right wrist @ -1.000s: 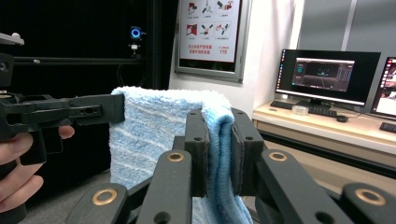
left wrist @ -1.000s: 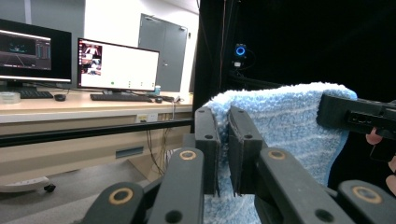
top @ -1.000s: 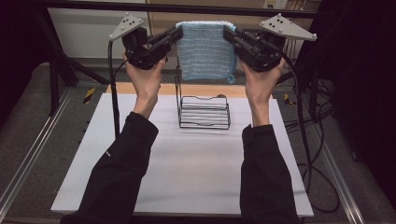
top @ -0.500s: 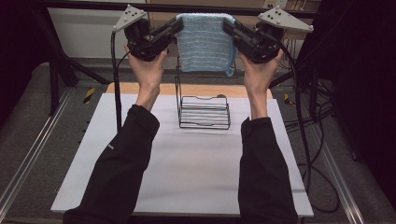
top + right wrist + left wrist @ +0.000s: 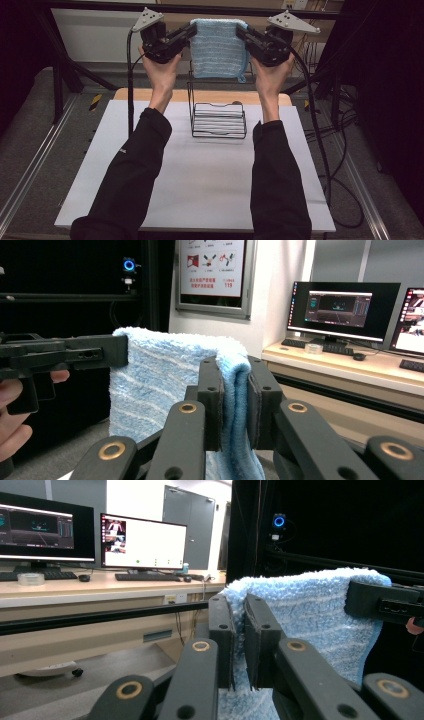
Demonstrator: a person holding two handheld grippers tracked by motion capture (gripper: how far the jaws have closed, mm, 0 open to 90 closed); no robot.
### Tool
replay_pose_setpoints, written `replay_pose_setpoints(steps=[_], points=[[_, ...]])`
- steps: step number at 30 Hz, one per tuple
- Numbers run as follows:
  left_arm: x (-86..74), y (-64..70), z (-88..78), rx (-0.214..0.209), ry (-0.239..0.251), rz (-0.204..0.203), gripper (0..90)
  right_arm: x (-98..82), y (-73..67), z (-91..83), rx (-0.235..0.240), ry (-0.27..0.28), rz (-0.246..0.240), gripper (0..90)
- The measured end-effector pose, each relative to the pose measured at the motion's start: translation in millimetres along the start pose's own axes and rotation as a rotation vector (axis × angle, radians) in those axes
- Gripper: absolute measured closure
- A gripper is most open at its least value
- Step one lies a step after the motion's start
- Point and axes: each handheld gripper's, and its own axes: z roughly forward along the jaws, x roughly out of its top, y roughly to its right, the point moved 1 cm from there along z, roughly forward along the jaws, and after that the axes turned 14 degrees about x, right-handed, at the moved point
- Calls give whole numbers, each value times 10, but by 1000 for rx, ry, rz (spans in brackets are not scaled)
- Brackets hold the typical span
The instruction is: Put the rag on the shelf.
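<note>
Sleeves: long black sleeves are covering both forearms, rising from the bottom of the high view and ending at the wrists.
Left gripper: a black, boxy body is showing at upper left, topped by a grey three-cornered plate dotted with small holes.
Right gripper: a matching black body is wearing its own grey plate at upper right.
Cables: black cables are trailing down from each gripper.
Jaw arms: in the gripper views, brass-ringed pivots are glinting on black linkage bars.
</note>
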Motion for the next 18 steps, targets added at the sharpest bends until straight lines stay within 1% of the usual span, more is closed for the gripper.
replay_pose_setpoints(steps=[2,6,11,13,16,18], points=[[-22,-10,27,2,-1,12,831,-30,19,17,-3,-6,3,801],[-78,-23,89,7,-24,29,830,-110,72,45,-8,-20,21,801],[-157,-25,160,8,-47,23,829,-198,132,69,-18,-43,29,801],[-179,-29,166,-1,-42,21,829,-228,147,64,-15,-41,36,801],[-215,-30,190,1,-52,41,829,-272,177,59,-16,-43,41,801],[-237,-30,212,7,-62,41,829,-300,190,69,-18,-46,47,801]])
